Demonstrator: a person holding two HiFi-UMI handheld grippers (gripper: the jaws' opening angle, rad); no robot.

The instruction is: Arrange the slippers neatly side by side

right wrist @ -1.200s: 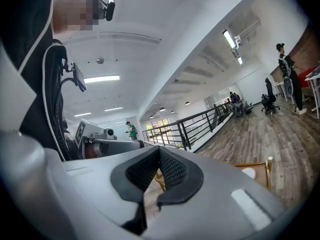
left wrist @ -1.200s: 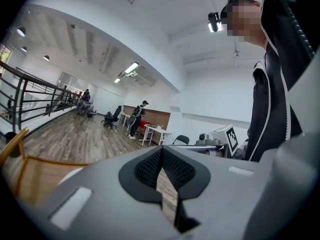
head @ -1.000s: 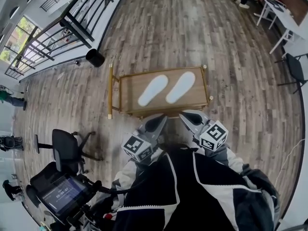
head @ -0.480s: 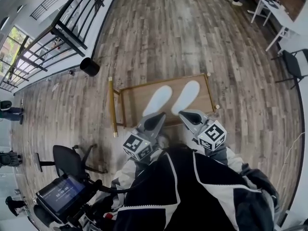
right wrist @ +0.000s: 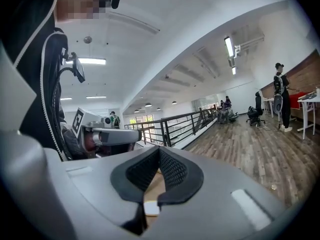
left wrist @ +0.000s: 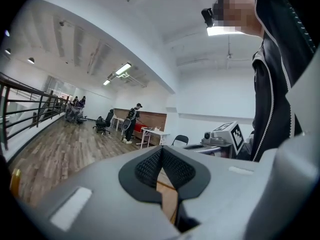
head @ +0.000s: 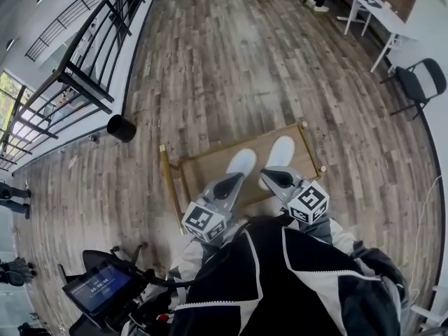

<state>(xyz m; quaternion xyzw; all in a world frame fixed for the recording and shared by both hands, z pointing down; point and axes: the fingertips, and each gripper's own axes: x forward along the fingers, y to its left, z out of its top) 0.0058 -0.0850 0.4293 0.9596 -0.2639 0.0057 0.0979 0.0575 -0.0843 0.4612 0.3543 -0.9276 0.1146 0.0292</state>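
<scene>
Place: open office loft
Signs: wood floor [head: 231, 61], railing [head: 84, 61], white desk [head: 371, 11], chair [head: 420, 82], ceiling strip lights [left wrist: 122, 69]

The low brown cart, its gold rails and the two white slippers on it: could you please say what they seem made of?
Low brown cart top: wood-look panel, matte, warm tan.
Gold rails: probably metal, glossy yellow tube.
Two white slippers: matte, plain; fabric or foam, too small to tell.

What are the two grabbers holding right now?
Nothing. The left gripper and right gripper are both shut and empty; the slippers lie on the table.
</scene>
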